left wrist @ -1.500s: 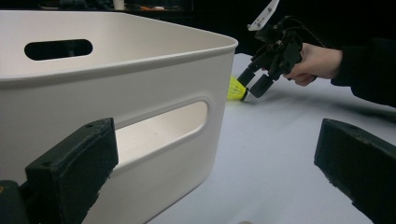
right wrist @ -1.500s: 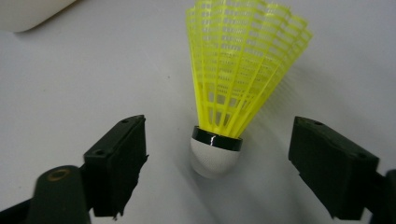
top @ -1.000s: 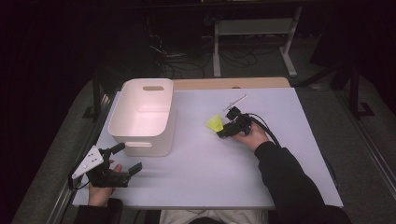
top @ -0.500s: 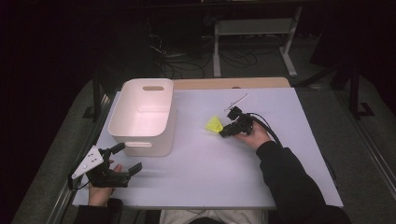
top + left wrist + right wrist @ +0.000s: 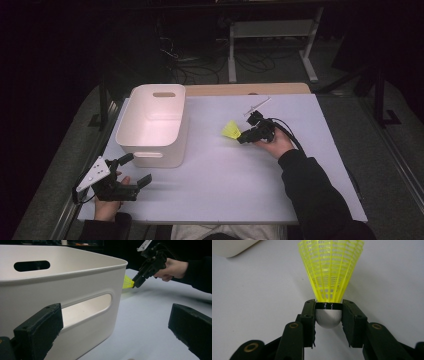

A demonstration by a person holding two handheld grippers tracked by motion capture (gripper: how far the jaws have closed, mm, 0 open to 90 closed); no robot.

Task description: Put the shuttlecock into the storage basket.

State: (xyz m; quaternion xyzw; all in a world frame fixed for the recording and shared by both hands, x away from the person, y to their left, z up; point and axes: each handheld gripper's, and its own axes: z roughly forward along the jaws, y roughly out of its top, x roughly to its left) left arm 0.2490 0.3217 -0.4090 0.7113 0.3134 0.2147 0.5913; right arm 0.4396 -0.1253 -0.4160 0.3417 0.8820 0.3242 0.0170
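Note:
A yellow shuttlecock [image 5: 231, 129] [image 5: 330, 267] with a white cork base is held above the white table. My right gripper [image 5: 242, 137] [image 5: 328, 315] is shut on its cork, skirt pointing away toward the bin. From the left gripper view the shuttlecock [image 5: 127, 282] and the right gripper [image 5: 135, 284] show beyond the bin's corner. A white plastic bin [image 5: 154, 125] [image 5: 62, 290] with handle slots stands at the table's left. My left gripper [image 5: 131, 171] [image 5: 115, 332] is open near the front left corner, facing the bin's near wall, nothing between its jaws.
The white table top [image 5: 240, 185] stretches bare between the bin and the right hand. A wooden strip [image 5: 240, 89] runs along the far edge. Beyond it stand a metal frame [image 5: 272, 30] and cables on a dark floor.
My right gripper has lifted and carried the shuttlecock slightly up and away from the person. The left gripper has stayed put.

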